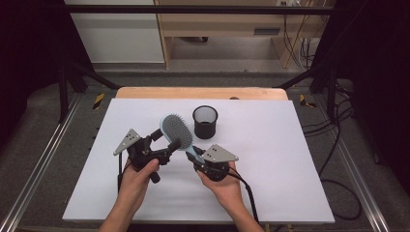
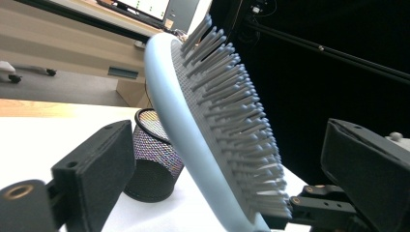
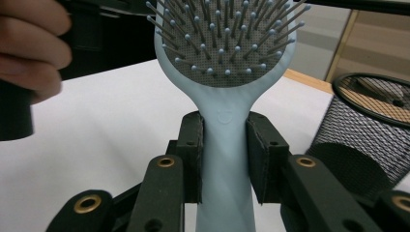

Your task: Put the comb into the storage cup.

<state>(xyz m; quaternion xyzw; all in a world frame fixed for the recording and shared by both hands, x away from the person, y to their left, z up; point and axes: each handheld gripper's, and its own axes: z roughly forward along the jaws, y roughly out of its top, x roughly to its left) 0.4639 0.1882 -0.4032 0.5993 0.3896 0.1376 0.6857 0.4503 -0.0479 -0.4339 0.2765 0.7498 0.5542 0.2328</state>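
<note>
A pale blue plastic paddle hairbrush [image 1: 177, 131] with a grey cushion of bobble-tipped bristles is held up off the white table [image 1: 270, 159], over its middle and a little toward the near edge, with its head pointing toward the far edge. The right tool [image 3: 226, 159] has hold of it: in the right gripper view its two black padded jaws press on either side of the brush's slim handle just below the head, closed only as far as the handle's width allows. In the high view the right tool [image 1: 202, 158] sits in the person's right hand [image 1: 223, 186], under the handle end. The left tool [image 1: 169, 140], gripped by the left hand [image 1: 138, 176], is beside the brush head; in the left gripper view its jaws stand wide apart on either side of the head, bristles facing the right-hand jaw, and neither pad touches the brush. Just beyond the brush head, toward the far edge and near the table's middle, a black wire-mesh cylindrical cup [image 1: 205, 122] stands upright, close to the brush but apart from it.
</note>
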